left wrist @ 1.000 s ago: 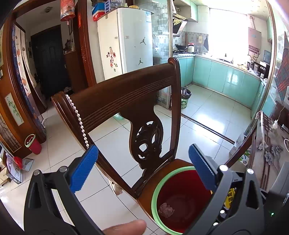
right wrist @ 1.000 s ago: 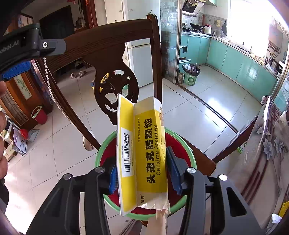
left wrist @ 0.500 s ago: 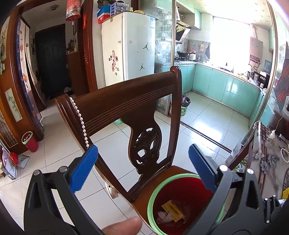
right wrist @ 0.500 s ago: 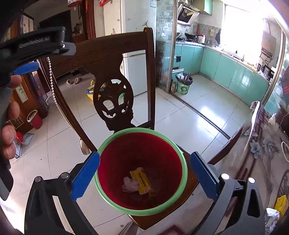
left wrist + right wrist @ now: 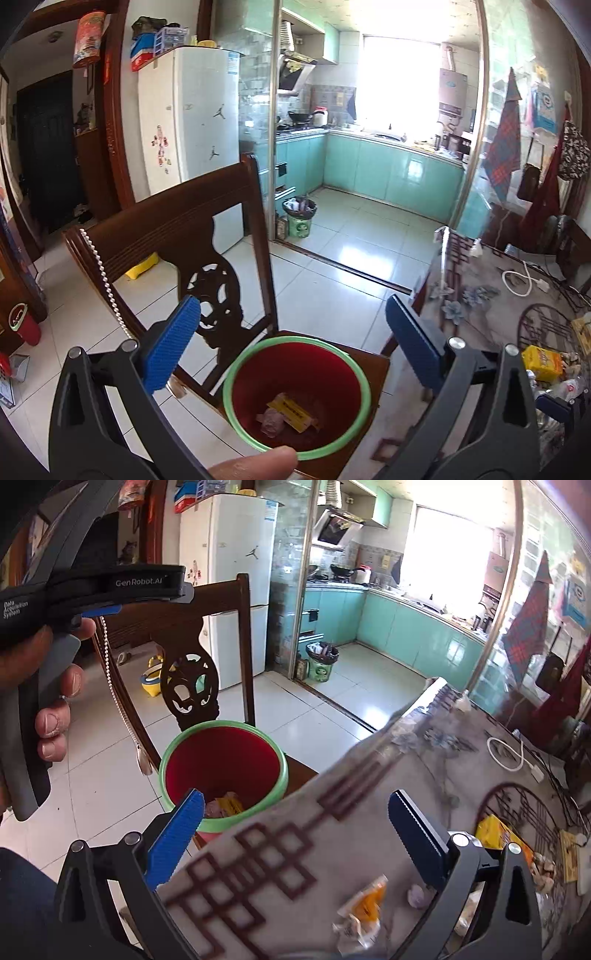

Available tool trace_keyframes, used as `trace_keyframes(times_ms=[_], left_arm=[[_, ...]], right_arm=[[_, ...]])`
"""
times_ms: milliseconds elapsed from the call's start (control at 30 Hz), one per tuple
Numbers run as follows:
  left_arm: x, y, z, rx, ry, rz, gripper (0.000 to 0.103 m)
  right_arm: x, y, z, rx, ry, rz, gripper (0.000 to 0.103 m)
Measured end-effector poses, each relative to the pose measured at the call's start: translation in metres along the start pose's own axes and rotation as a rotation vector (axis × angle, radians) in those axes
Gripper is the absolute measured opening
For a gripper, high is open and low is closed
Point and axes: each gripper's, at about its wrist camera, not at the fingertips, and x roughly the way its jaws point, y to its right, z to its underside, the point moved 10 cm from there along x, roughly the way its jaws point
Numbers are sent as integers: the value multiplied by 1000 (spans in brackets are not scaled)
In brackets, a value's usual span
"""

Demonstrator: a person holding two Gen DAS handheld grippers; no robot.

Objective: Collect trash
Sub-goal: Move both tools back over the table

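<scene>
So the wooden chair (image 5: pixel 177 218) has the red bin (image 5: pixel 295 373) sitting right on its seat, pushed up near the backrest. Next to it, the table (image 5: pixel 280 853) with the patterned cloth has an orange wrapper (image 5: pixel 364 904) near its front edge, a yellow box (image 5: pixel 496 832) further in, and a white cable (image 5: pixel 506 751) toward the far edge.
</scene>
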Motion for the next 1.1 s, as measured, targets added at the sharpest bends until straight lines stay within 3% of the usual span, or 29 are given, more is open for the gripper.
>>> trace_keyframes(times_ms=[133, 267, 567, 833, 1100], left_arm=[[-20, 70, 16, 28, -21, 154, 99], [-40, 132, 39, 66, -46, 263, 99], [-69, 237, 114, 214, -138, 426, 99], [-63, 273, 181, 350, -243, 446, 99], [-25, 277, 236, 438, -389, 389, 99]], right_arm=[[-44, 48, 27, 70, 16, 52, 97], [-83, 100, 59, 124, 18, 122, 97], [-144, 190, 132, 211, -12, 283, 97], [-153, 235, 191, 302, -56, 346, 97], [-133, 247, 226, 403, -103, 291, 97]])
